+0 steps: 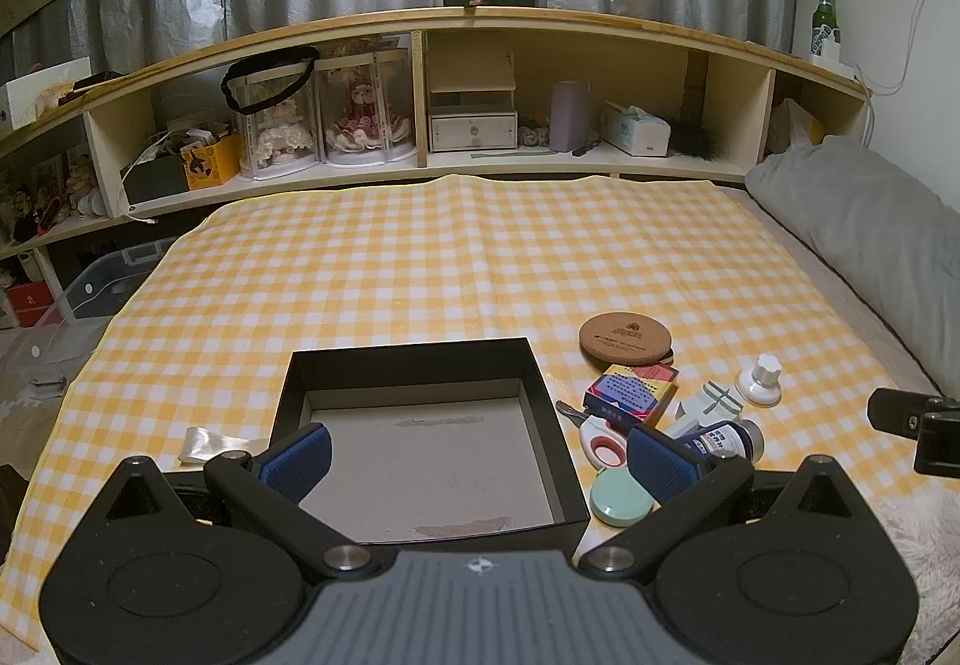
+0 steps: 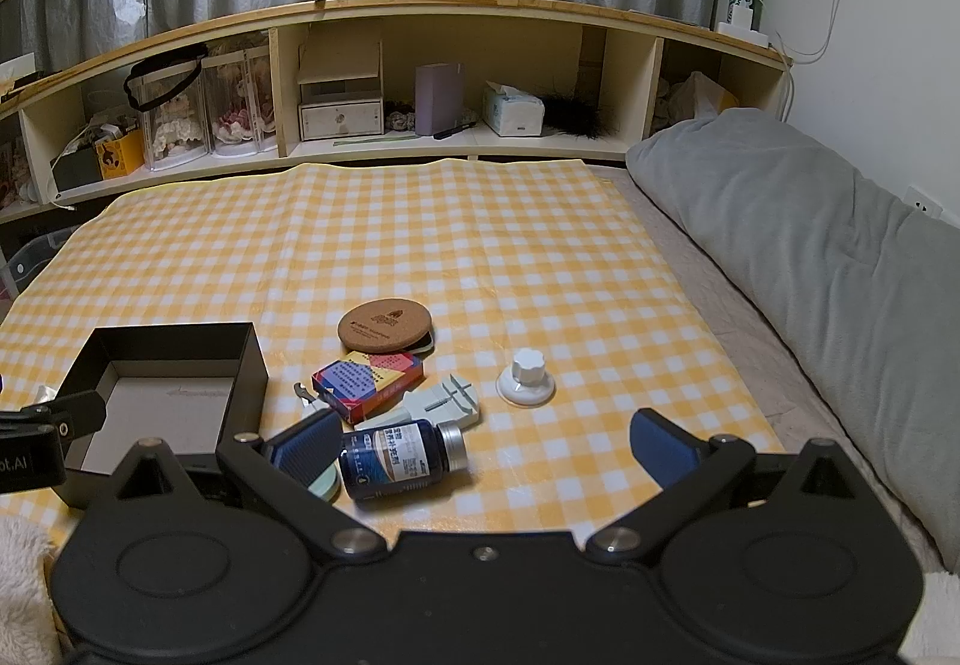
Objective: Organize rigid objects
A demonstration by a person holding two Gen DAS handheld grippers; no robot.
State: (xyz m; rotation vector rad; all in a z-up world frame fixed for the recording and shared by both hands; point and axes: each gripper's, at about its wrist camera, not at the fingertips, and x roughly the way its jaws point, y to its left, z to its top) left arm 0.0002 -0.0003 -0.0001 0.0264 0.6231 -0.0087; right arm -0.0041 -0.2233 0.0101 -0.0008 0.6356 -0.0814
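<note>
I am holding my left gripper [image 1: 477,455] open over the black box [image 1: 420,359] and my right gripper [image 2: 486,443] open, with the bottle [image 2: 399,461] lying just beside its left finger.

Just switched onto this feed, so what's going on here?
A person holds two grippers over a checked cloth; both the left gripper and right gripper are open and hold nothing. The black box is empty. The blue bottle, card box, cork coaster and white knob lie beside it.
</note>
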